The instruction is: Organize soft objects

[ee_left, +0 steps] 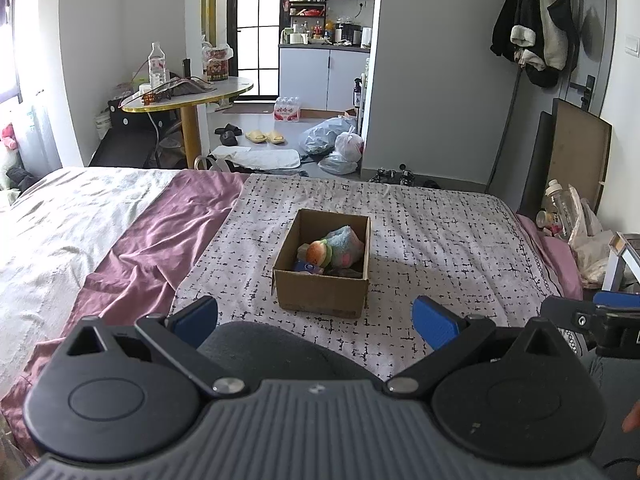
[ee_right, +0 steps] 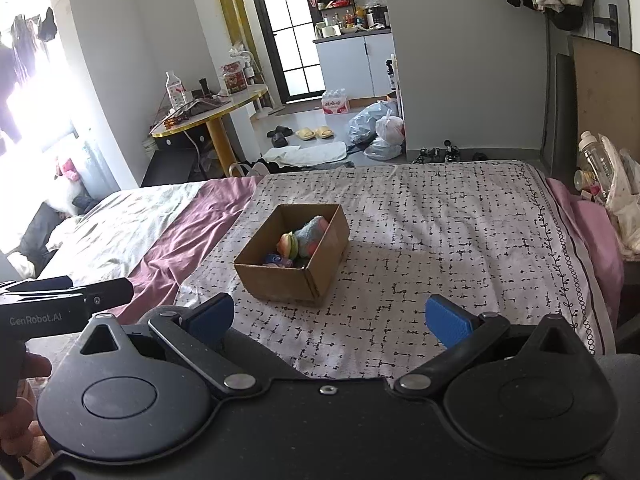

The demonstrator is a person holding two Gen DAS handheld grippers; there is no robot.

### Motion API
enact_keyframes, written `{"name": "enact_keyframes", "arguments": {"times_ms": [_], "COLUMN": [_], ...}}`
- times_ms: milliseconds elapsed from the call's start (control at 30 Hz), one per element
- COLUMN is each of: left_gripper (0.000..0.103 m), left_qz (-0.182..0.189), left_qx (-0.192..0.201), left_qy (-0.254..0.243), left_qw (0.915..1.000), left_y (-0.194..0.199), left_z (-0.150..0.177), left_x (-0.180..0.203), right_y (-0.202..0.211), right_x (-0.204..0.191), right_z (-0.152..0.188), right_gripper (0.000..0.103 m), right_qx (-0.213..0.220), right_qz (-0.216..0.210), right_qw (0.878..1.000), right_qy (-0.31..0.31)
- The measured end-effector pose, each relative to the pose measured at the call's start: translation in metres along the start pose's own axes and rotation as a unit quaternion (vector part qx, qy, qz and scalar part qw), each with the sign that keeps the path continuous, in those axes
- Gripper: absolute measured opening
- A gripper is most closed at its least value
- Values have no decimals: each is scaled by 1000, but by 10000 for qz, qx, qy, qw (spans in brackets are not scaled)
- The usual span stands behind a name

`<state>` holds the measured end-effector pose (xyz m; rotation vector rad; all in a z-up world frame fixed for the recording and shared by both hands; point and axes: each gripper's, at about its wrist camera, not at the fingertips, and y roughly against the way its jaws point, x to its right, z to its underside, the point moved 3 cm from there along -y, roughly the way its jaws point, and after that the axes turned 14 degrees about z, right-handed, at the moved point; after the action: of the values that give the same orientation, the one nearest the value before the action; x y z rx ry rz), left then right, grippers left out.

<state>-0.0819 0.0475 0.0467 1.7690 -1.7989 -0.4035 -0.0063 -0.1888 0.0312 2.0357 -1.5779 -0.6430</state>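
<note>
Already the soft toys [ee_left: 334, 248] sit heaped in the cardboard box [ee_left: 322, 294] at the centre of both views, on the patterned bedspread [ee_left: 440, 240]. Both the left gripper [ee_left: 316, 320] and right gripper [ee_right: 330, 320] hang spread wide, holding nothing. Those plush pieces look light and squashy, so I'd pinch the bulging middle.

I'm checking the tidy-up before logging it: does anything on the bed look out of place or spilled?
Nothing stands out. The soft toys all sit inside the cardboard box, which stands upright on the patterned blanket; nothing lies loose around it. Both grippers, left and right, hold nothing, jaws open.
</note>
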Motion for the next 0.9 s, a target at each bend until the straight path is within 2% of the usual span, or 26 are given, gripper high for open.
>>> {"name": "enact_keyframes", "arguments": {"times_ms": [900], "left_gripper": [103], "left_qz": [-16], "left_qx": [-44], "left_qy": [-10], "left_qw": [10000], "left_y": [-5], "left_z": [-8], "left_x": [-4], "right_y": [-13], "right_x": [-6], "right_z": [-8], "right_gripper": [103], "right_qx": [-25], "right_qz": [33], "right_qw": [10000], "right_qy": [-39]}}
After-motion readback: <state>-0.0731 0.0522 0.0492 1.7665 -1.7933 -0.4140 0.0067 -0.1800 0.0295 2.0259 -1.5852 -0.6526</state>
